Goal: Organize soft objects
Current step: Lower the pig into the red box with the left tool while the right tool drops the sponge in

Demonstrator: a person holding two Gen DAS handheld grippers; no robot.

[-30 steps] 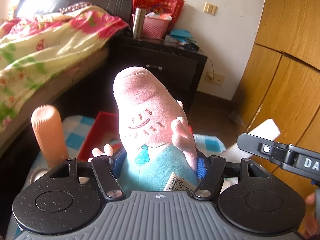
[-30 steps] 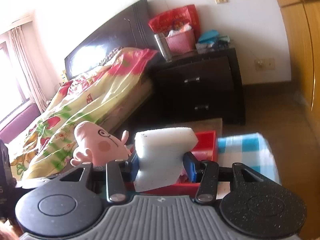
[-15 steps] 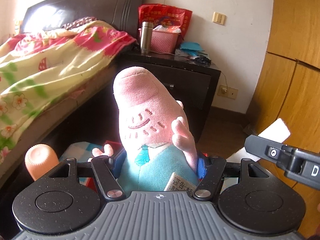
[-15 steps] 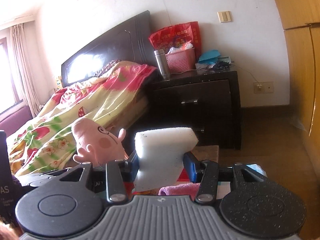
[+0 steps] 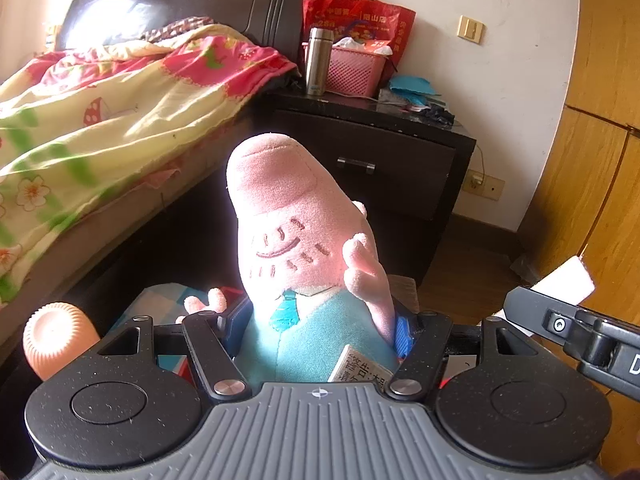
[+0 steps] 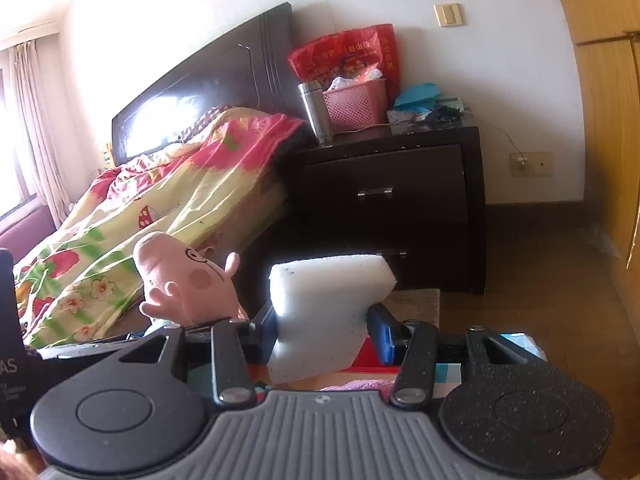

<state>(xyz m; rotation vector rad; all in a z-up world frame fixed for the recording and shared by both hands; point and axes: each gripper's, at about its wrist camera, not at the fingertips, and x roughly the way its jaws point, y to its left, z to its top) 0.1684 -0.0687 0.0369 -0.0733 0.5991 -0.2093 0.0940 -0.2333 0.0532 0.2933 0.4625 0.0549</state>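
My left gripper (image 5: 318, 326) is shut on a pink pig plush toy (image 5: 296, 248) with a teal shirt, held upright in the air. The plush also shows at the left of the right wrist view (image 6: 180, 280). My right gripper (image 6: 324, 326) is shut on a white foam sponge (image 6: 324, 304), also lifted. A corner of the sponge (image 5: 568, 284) and the right gripper's body (image 5: 580, 332) show at the right of the left wrist view. A red tray (image 6: 372, 356) lies below, mostly hidden.
A peach ribbed cylinder (image 5: 56, 336) stands at lower left on a blue checkered cloth (image 5: 160, 300). A bed with a floral quilt (image 5: 100, 112) is to the left, a dark nightstand (image 5: 372, 160) ahead, wooden wardrobe doors (image 5: 600, 160) to the right.
Both grippers have risen with their loads and tilted up. The tray, cloth and peach cylinder have dropped lower in view. The grips have not changed.
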